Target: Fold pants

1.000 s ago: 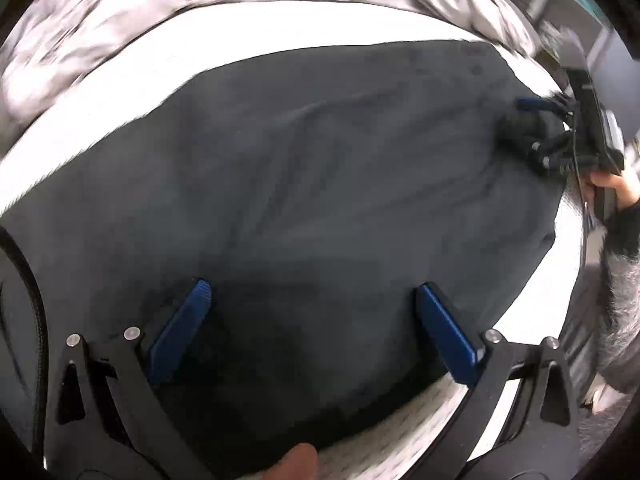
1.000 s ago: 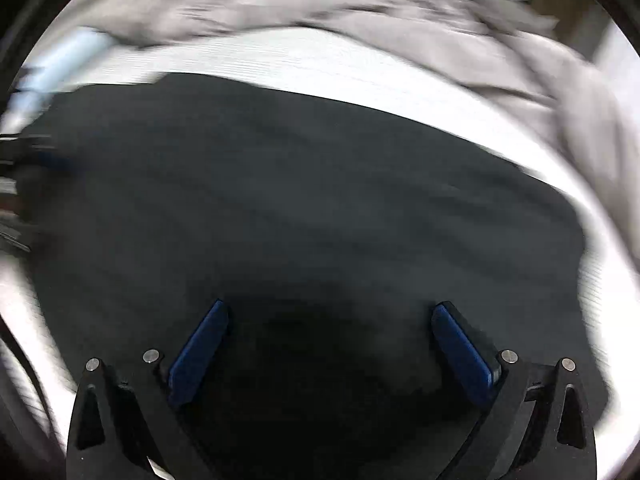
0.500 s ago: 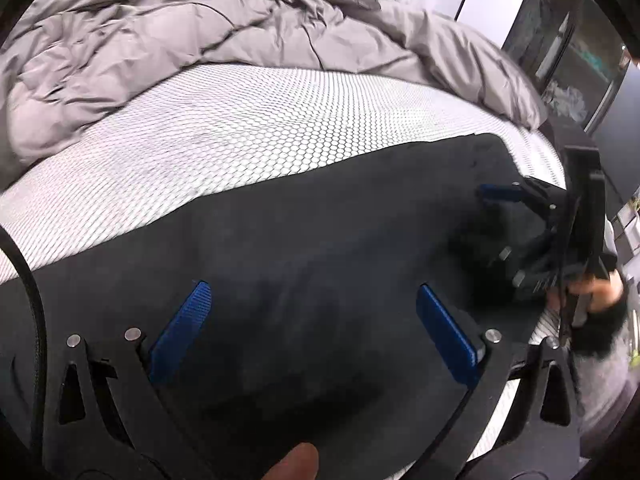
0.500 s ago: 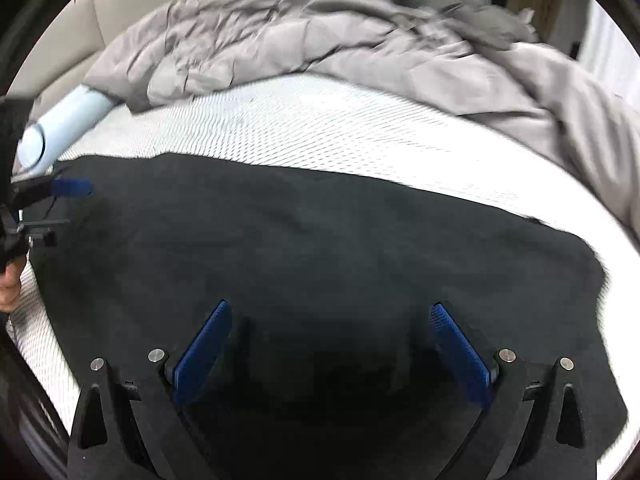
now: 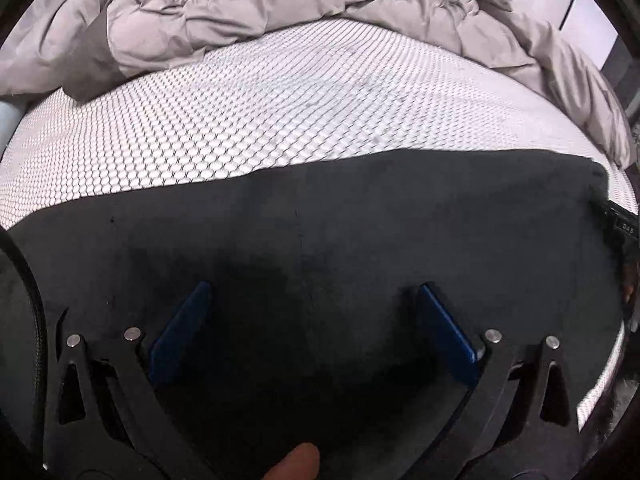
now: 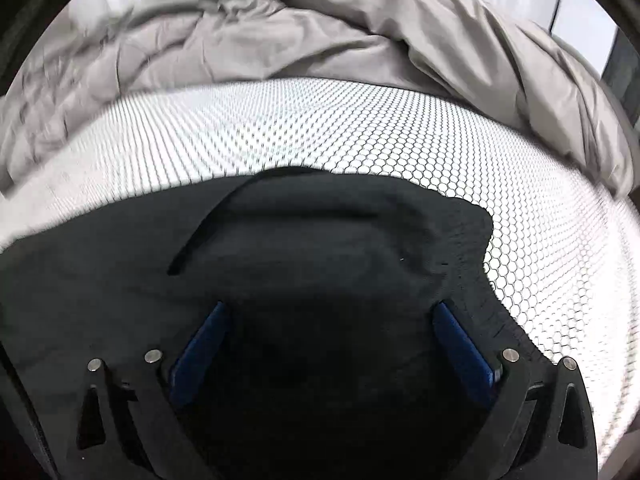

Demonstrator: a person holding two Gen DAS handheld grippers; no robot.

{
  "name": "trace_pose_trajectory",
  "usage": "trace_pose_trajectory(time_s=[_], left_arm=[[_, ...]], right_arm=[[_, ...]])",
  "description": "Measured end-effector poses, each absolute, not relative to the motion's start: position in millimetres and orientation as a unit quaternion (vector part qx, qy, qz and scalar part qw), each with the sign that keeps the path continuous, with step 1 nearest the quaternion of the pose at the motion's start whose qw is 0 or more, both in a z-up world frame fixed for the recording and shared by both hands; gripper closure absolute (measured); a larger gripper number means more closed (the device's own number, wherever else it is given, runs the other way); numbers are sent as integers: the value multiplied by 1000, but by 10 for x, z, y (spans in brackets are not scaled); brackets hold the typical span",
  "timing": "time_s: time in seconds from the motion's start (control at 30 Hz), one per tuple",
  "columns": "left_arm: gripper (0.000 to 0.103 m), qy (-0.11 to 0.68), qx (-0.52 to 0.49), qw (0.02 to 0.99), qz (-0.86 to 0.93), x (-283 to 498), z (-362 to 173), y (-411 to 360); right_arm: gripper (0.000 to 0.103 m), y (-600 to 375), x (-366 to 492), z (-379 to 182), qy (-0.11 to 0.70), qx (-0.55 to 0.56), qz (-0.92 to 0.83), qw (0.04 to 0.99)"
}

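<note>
A pair of black, soft, fleece-like pants (image 5: 360,216) lies spread across the near part of a bed, on a white mattress cover with a fine honeycomb mesh pattern (image 5: 240,120). On the left, the left gripper (image 5: 312,328) hovers low over the dark fabric with its two blue-padded fingers (image 5: 182,328) spread wide apart and nothing between them; a fingertip of the person holding it shows at the bottom edge. Seen from this gripper, the cloth looks flat and smooth, its far edge running as a fairly straight line across the mattress. To the right, the right gripper (image 6: 330,344) is likewise wide open and empty, poised above an end of the pants (image 6: 320,248) that appears to be the ribbed waistband, where the fabric bunches into a raised ridge and a dark cord or seam curves across it. The garment seems laid out but not yet folded, so the step in hand is probably the approach for a first grasp; the next move would call for each gripper to descend and close on an edge of the cloth, then lift it over. Beyond the pants, a rumpled grey duvet (image 5: 200,12) is heaped along the far side of the bed, with pale walls or curtains dimly visible behind.
</note>
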State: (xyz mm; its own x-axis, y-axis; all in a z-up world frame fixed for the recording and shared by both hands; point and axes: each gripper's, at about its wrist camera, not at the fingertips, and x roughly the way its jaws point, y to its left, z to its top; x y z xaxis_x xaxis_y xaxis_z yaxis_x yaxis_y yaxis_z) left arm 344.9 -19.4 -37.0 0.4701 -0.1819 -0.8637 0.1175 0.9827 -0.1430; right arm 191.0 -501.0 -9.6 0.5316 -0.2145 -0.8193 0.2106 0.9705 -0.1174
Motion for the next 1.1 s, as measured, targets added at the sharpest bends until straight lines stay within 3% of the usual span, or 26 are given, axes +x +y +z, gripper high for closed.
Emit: trace_pose_trajectory(time_s=[0.3,0.57,0.8,1.1], left_arm=[[1,479,-24,864,-154,3399,-90,-1018],[1,522,3,843,-130,3859,-470,-1344],[1,522,-20,848,-85,3880,-450,-1033],[1,481,-18,860,-170,3411,45,-1462]], right_arm=[[1,-4386,1983,252,429,-9,-34,902],[1,-3437,2712,-247,483,-102,24,869],[1,-3992,2822,-242,458,-138,-167,862],[1,-4699,1971,340,428,7,-70,901]])
